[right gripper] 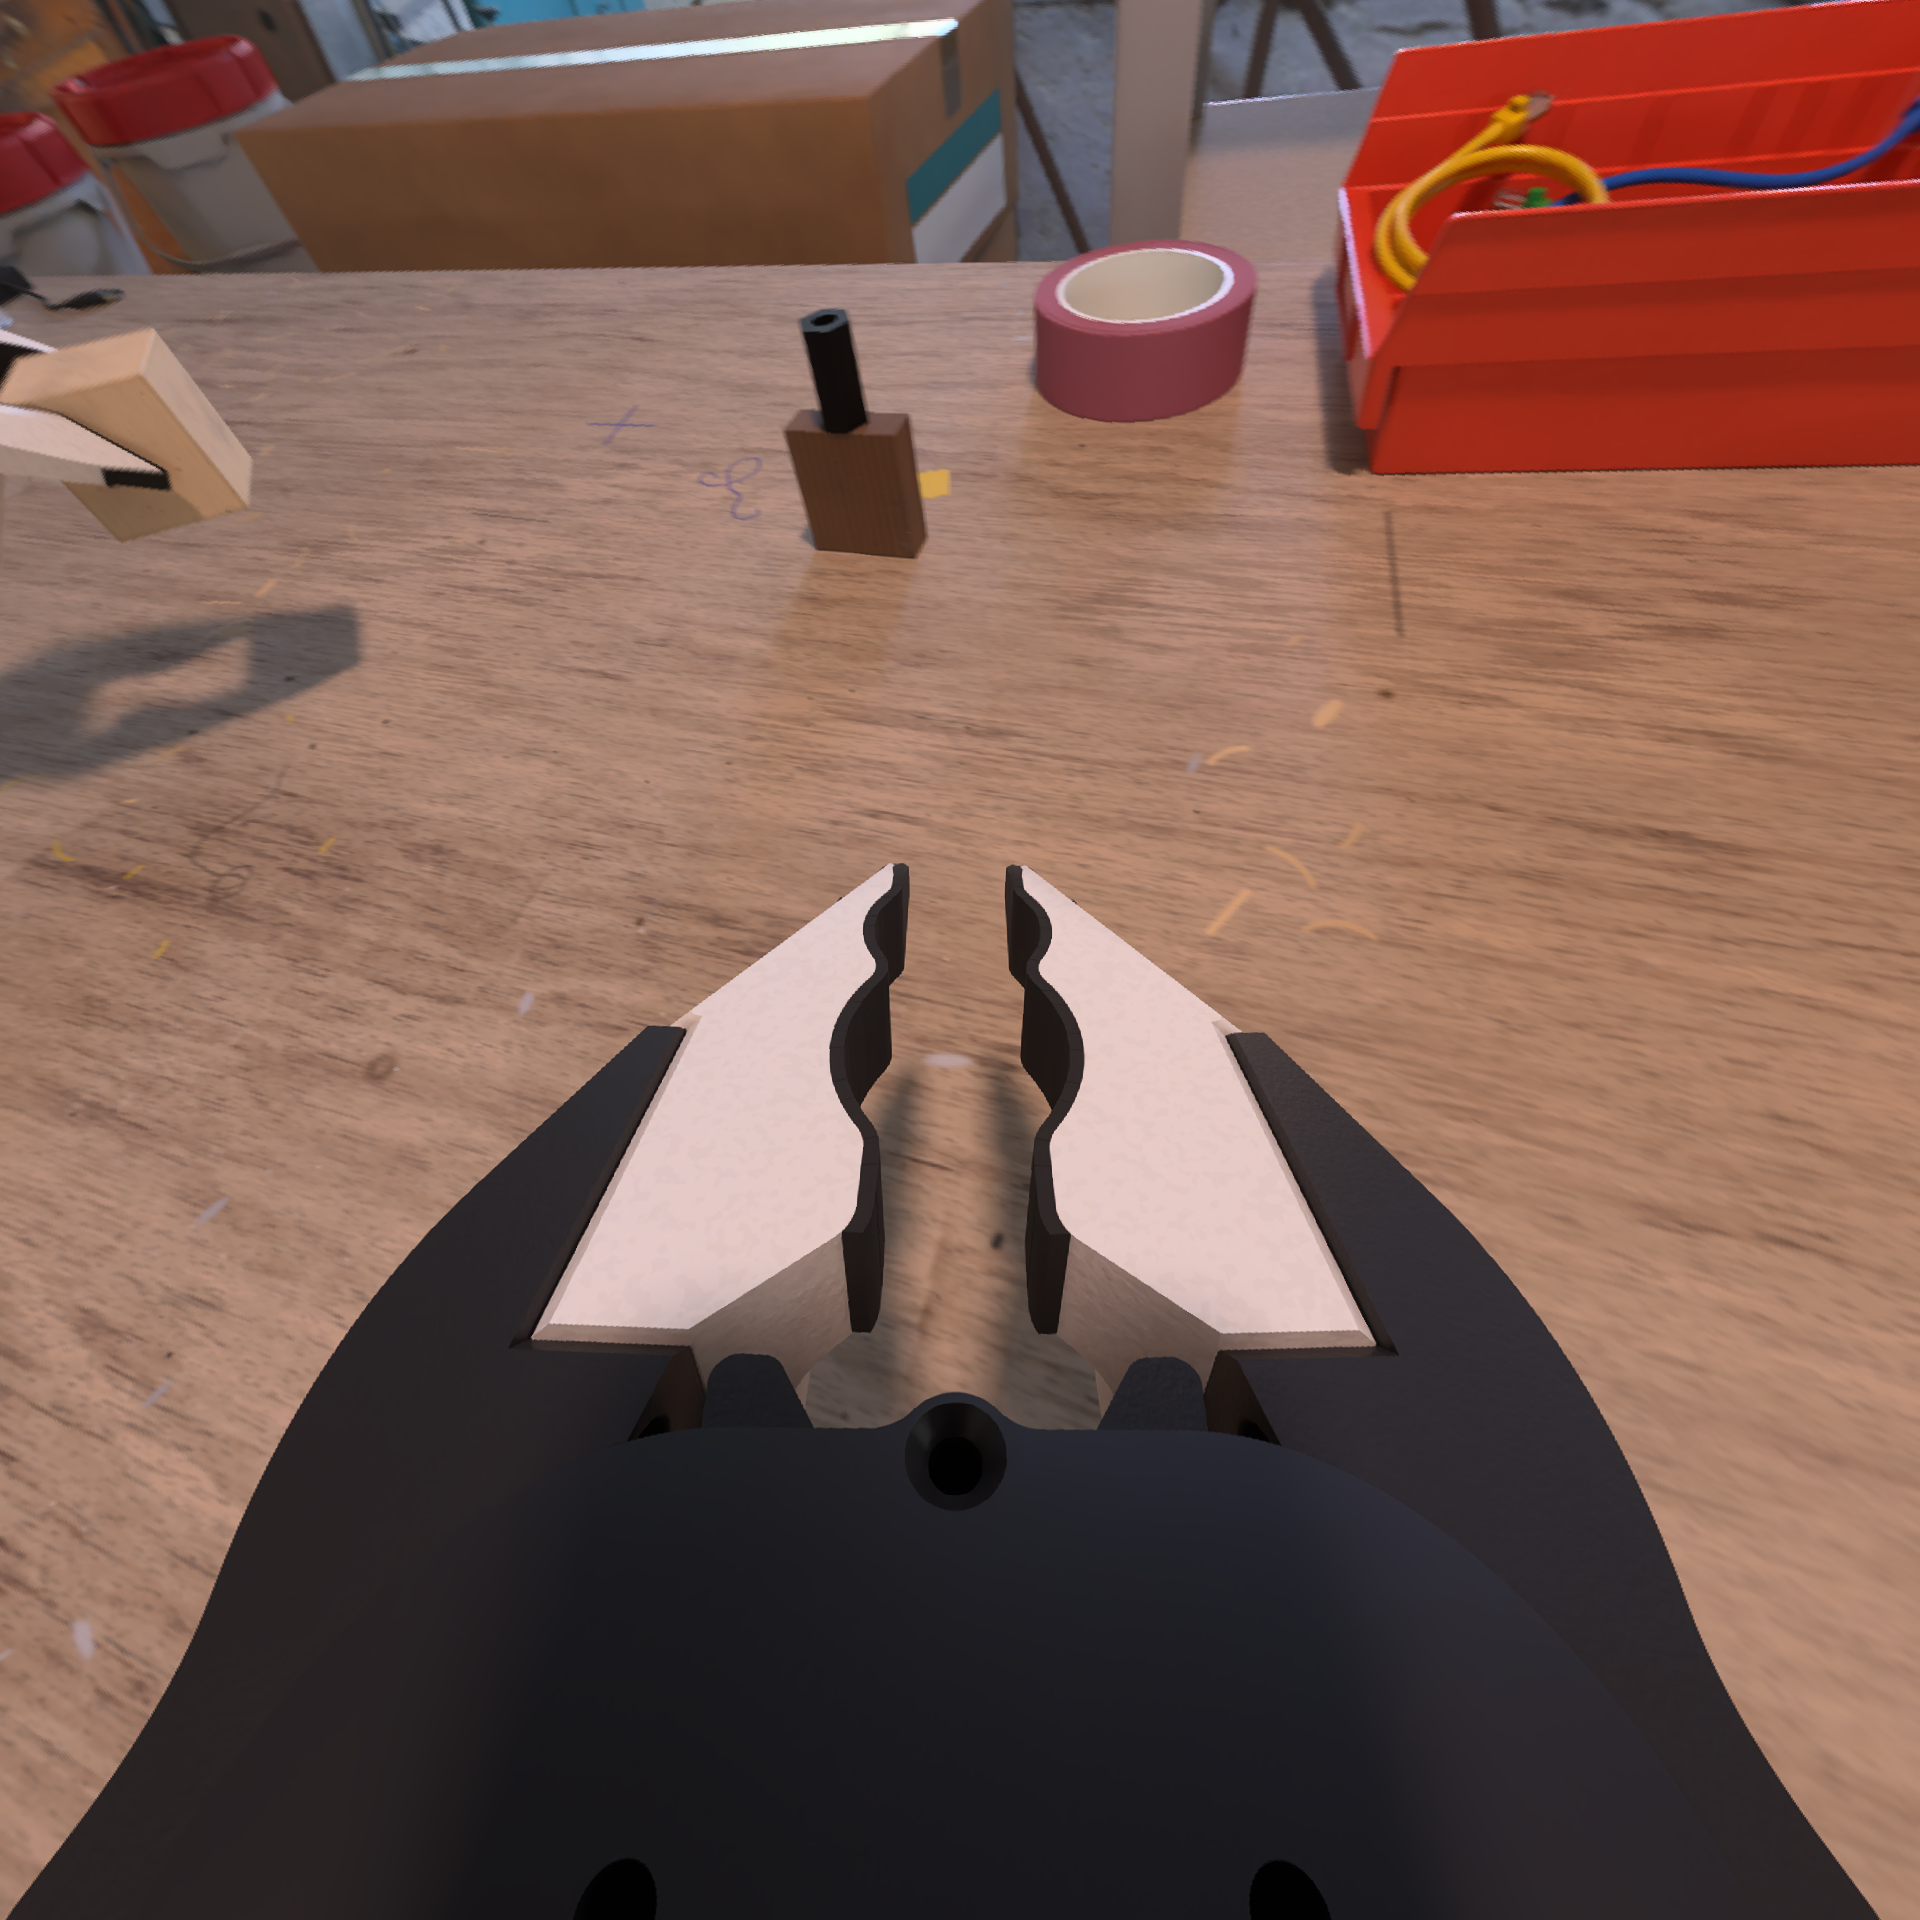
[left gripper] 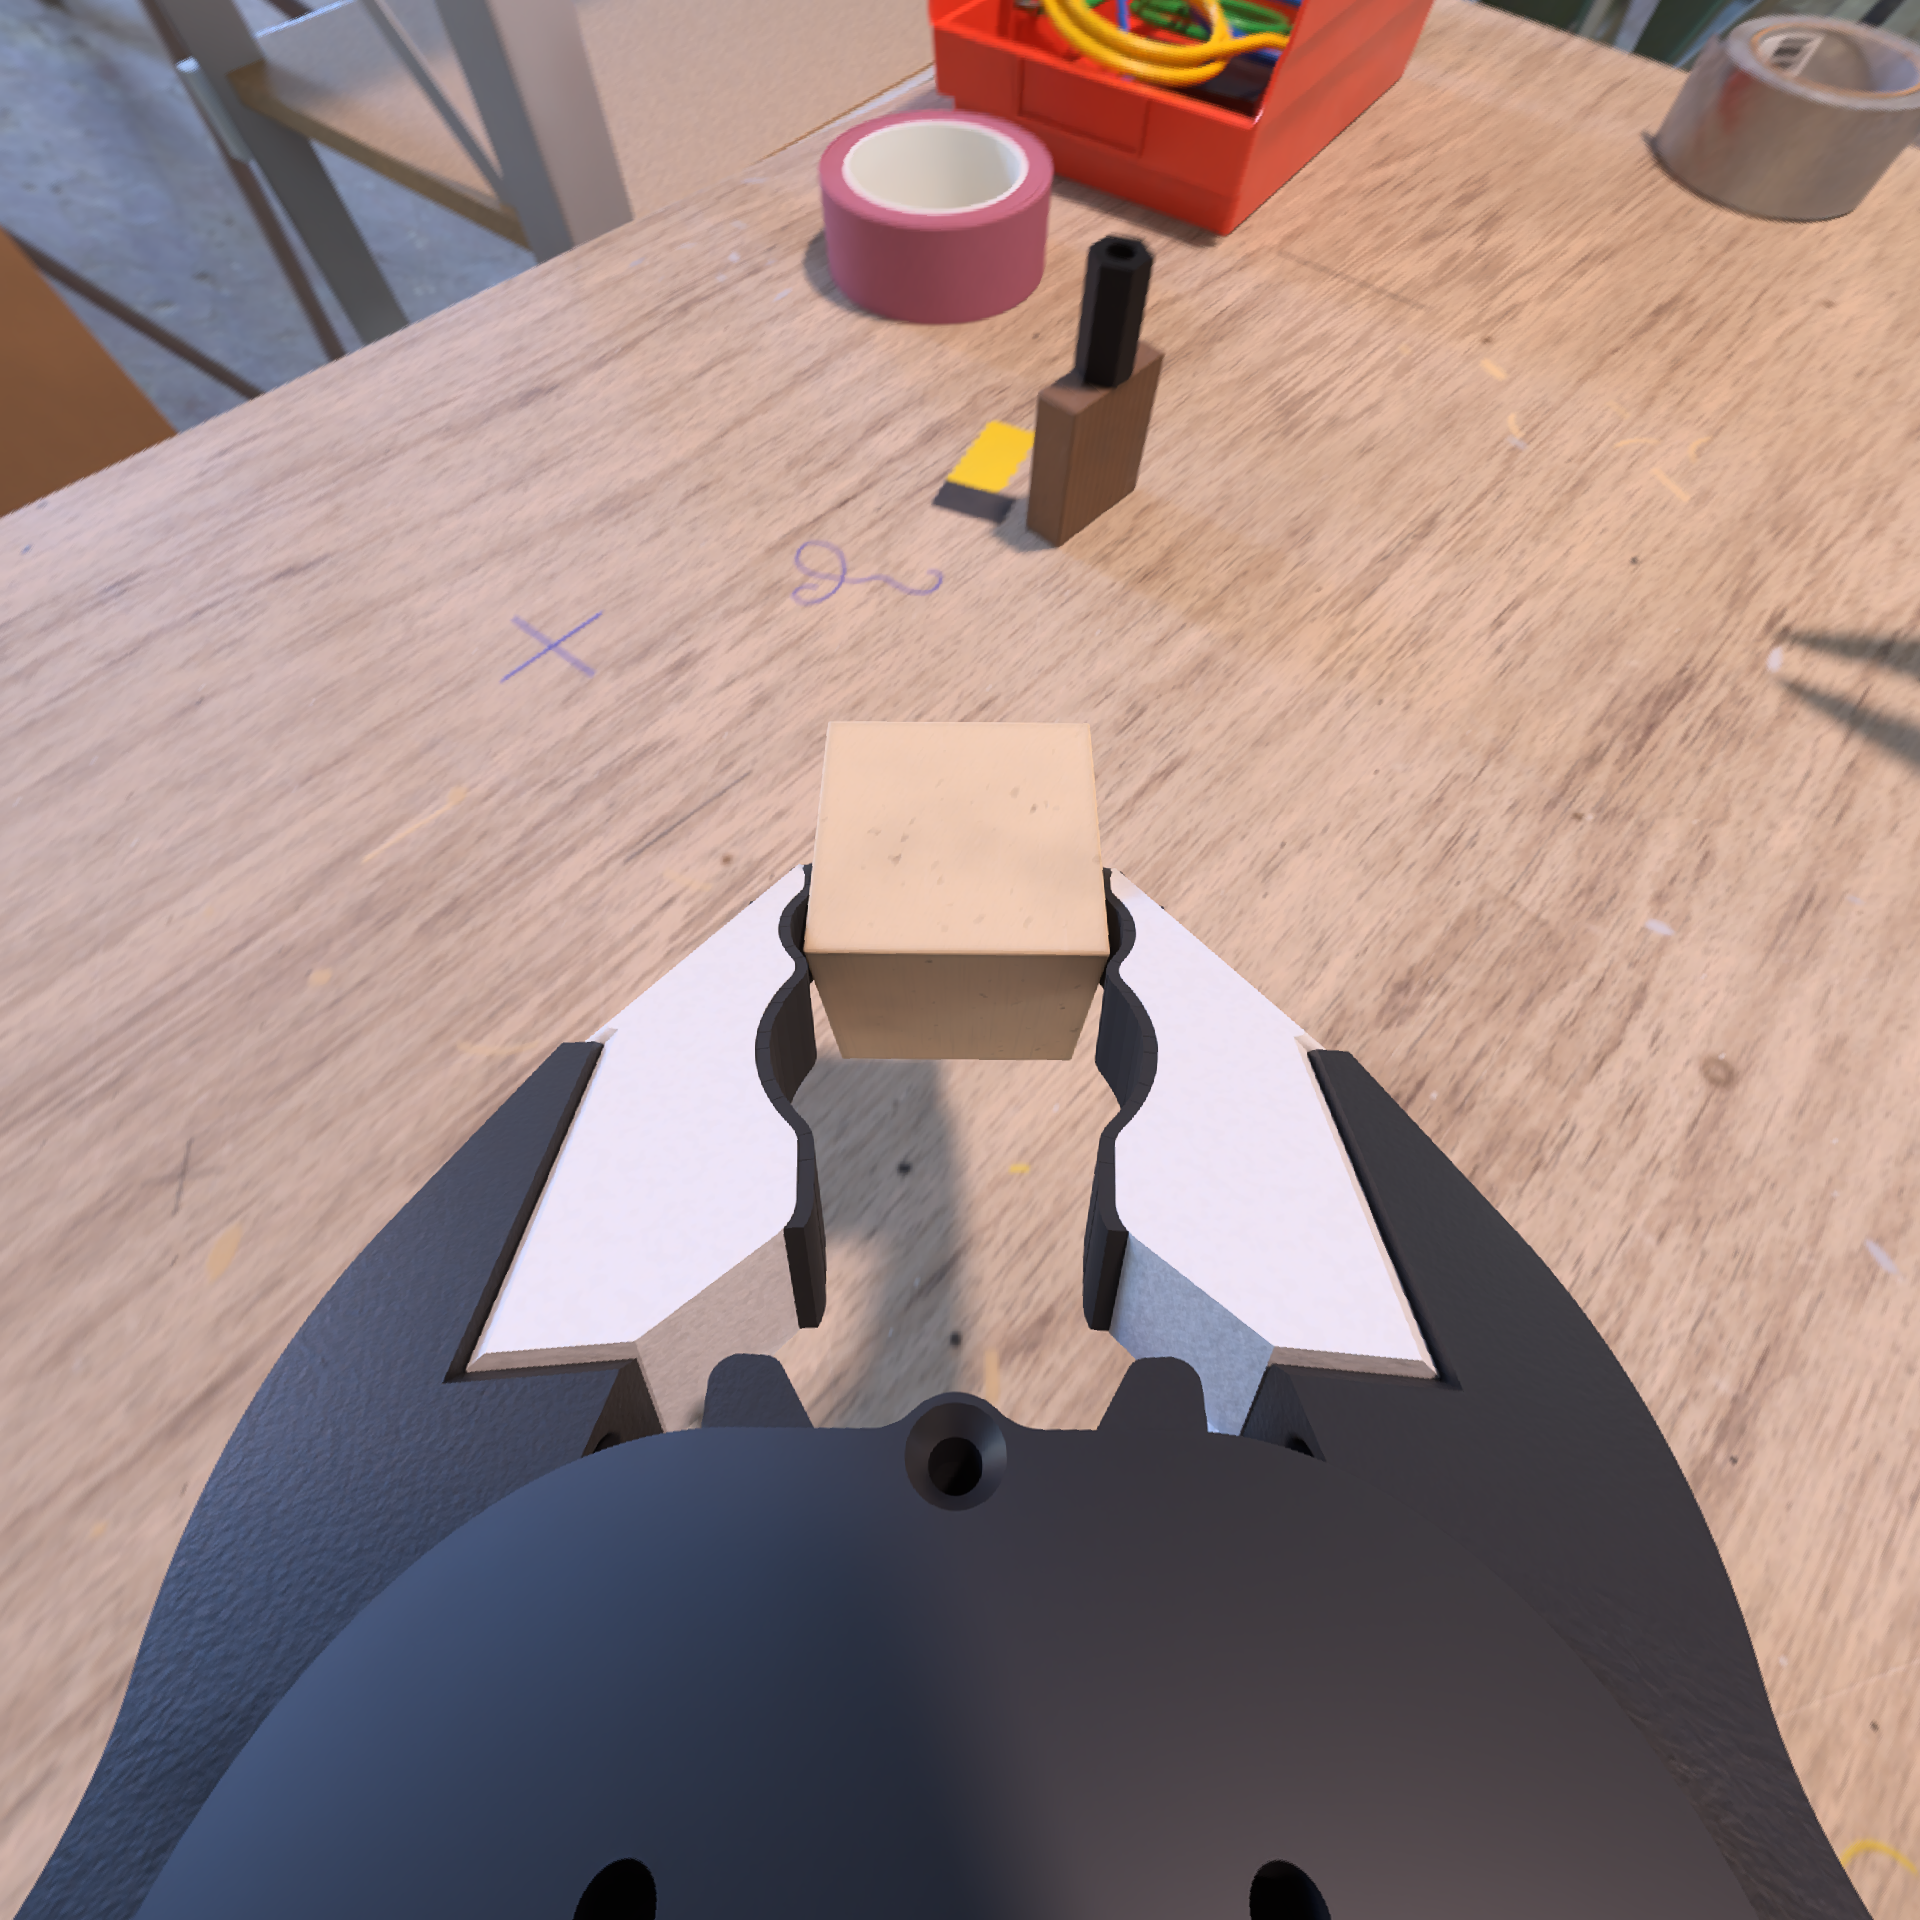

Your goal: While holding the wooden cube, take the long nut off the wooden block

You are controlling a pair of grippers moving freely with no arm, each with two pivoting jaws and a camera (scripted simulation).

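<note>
My left gripper (left gripper: 956,914) is shut on a pale wooden cube (left gripper: 956,831) and holds it above the table. It shows at the far left of the right wrist view, with the cube (right gripper: 156,436) between its fingers. A dark brown wooden block (left gripper: 1091,457) stands upright ahead, with a black long nut (left gripper: 1112,312) sticking up from its top. In the right wrist view the block (right gripper: 857,483) and nut (right gripper: 831,369) stand well ahead. My right gripper (right gripper: 956,883) is empty, its jaws a narrow gap apart, low over the table.
A pink tape roll (left gripper: 935,218) (right gripper: 1143,332) and a red bin (left gripper: 1143,114) (right gripper: 1621,312) holding cables lie beyond the block. A grey tape roll (left gripper: 1787,125) sits far right. A yellow and grey tag (left gripper: 987,468) lies by the block. Cardboard boxes (right gripper: 623,156) stand beyond the table edge.
</note>
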